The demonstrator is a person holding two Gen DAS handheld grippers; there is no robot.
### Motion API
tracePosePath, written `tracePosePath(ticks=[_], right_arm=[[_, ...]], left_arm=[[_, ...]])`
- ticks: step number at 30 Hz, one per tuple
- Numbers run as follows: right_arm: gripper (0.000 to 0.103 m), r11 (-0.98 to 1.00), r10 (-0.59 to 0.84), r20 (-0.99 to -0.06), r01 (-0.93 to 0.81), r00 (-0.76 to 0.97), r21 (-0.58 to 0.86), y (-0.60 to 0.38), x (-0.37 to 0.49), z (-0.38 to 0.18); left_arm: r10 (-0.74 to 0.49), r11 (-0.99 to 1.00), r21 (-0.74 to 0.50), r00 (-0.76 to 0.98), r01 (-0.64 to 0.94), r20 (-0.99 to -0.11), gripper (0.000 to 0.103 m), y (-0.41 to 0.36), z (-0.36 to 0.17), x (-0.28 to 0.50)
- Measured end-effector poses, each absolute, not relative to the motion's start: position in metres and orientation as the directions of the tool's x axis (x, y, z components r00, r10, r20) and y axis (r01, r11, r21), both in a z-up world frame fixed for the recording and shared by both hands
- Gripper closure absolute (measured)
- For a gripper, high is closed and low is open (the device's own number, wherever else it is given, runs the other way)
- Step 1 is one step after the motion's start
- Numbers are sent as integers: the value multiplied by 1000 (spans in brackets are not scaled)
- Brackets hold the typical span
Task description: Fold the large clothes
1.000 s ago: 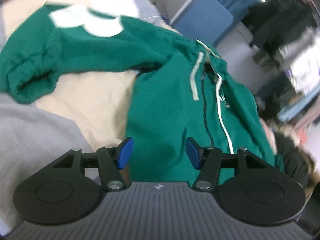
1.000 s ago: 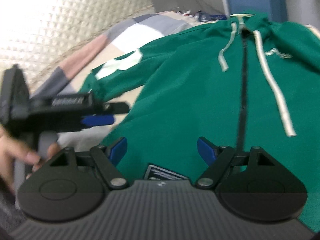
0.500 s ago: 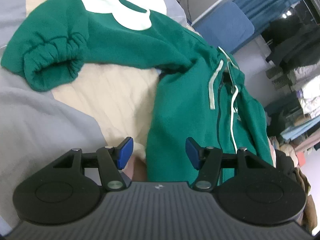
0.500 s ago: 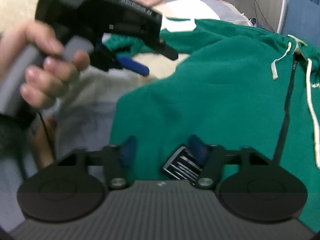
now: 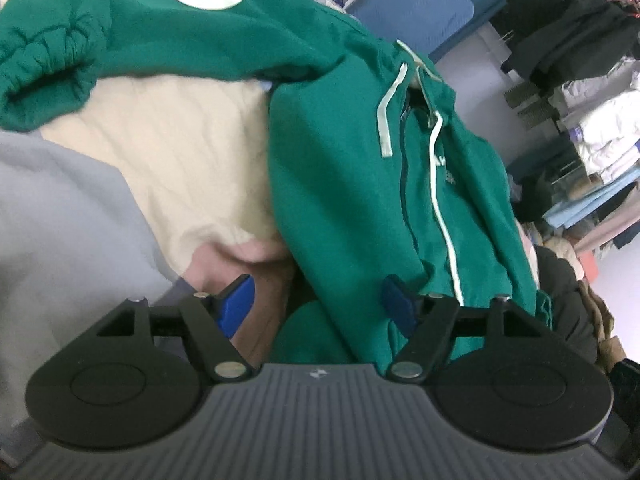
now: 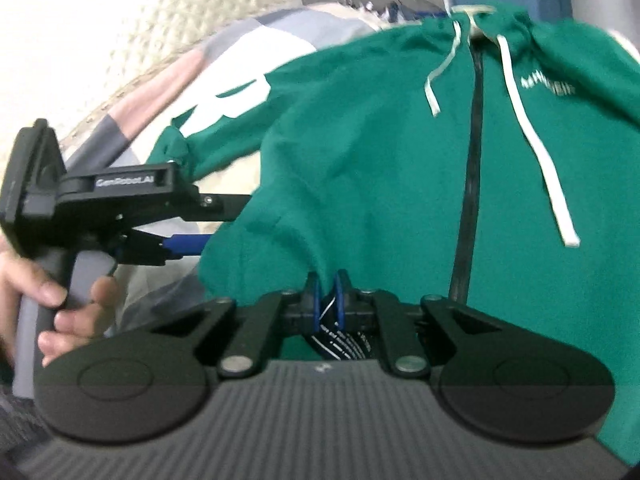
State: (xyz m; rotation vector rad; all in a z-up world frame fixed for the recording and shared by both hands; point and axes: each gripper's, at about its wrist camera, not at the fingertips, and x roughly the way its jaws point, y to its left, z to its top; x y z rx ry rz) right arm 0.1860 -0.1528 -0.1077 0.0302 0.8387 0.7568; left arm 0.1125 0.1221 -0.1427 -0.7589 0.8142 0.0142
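Lying zip-up on the patchwork bedspread [image 5: 168, 168], green hoodie [image 5: 352, 184], long axis running away from both claws, hem nearest. Left gripper [image 5: 316, 304] spread and just widened, hem corner between the pads, not pinched. Right gripper [image 6: 327, 300] just clenched onto the hem by the black label [image 6: 344, 346]. Beyond: blue headboard [image 5: 416, 12], stacked laundry [image 5: 592, 128].

Quilted cream headboard [image 6: 120, 20], blue chair [image 5: 416, 12], patchwork bedspread [image 5: 160, 152]
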Motion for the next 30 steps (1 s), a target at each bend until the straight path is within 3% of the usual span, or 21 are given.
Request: tracePosePath(ticks=[5, 10, 14, 19, 22, 24, 26, 30], right_arm=[[90, 744, 623, -668, -572, 406, 346, -150, 192, -118], [88, 740, 636, -654, -564, 410, 366, -156, 190, -119], [67, 737, 657, -633, -526, 410, 424, -171, 191, -115], [57, 754, 649, -603, -495, 463, 431, -191, 186, -106], [54, 776, 630, -582, -450, 514, 442, -206, 183, -100], [54, 789, 614, -569, -412, 548, 455, -218, 183, -96], [53, 801, 595, -555, -382, 581, 461, -229, 184, -92], [52, 831, 547, -521, -347, 655, 435, -246, 180, -78]], left_arm=[[-289, 727, -626, 701, -282, -652, 28, 120, -148, 109], [-378, 669, -715, 737, -200, -560, 27, 122, -143, 104], [-374, 732, -664, 727, -150, -576, 22, 107, -134, 102], [-285, 808, -555, 692, -199, -663, 24, 89, -137, 109], [-241, 828, -513, 682, -228, -691, 47, 86, -137, 107], [-220, 836, -491, 668, -246, -711, 75, 86, -136, 107], [-211, 829, -489, 660, -269, -721, 89, 88, -131, 103], [-172, 843, -449, 642, -297, -747, 93, 89, -116, 91]])
